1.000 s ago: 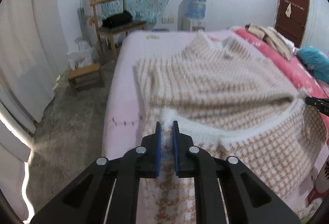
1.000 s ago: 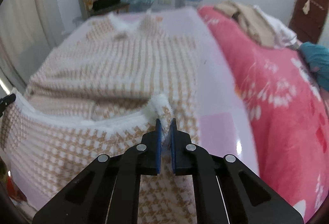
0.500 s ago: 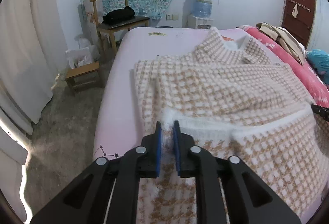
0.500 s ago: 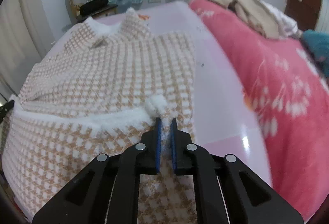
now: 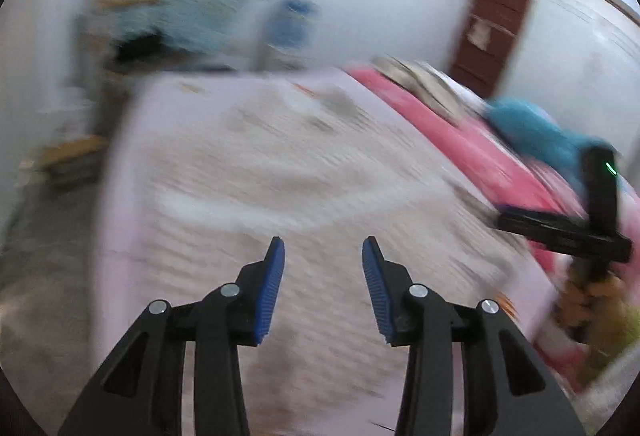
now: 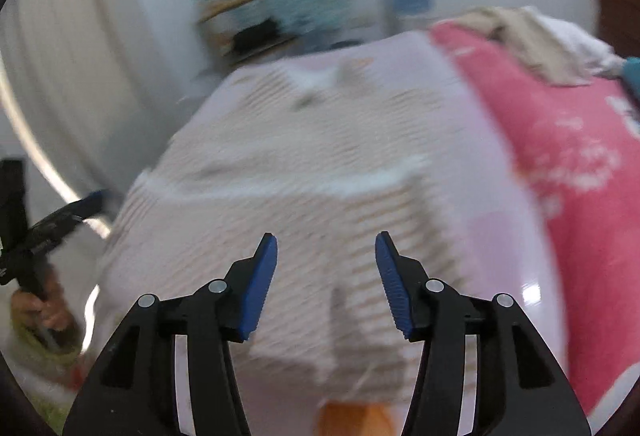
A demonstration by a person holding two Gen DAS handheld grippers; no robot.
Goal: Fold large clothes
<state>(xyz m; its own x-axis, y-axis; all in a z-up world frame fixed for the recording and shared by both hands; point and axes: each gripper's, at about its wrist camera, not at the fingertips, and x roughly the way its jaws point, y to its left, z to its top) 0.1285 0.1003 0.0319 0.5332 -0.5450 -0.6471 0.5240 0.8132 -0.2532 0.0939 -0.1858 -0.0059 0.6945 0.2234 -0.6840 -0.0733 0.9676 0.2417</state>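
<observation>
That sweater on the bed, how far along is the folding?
Done: the checked sweater lies on the bed with its bottom part folded up, the white hem running across its middle. In hand: nothing; the left gripper and right gripper are opening, with nothing between their jaws. Left: probably more folds, as it looks wide.

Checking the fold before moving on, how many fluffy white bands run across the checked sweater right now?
1: a white band crosses the checked sweater midway up, ahead of the right gripper. The picture is blurred, so others may be hidden.
</observation>
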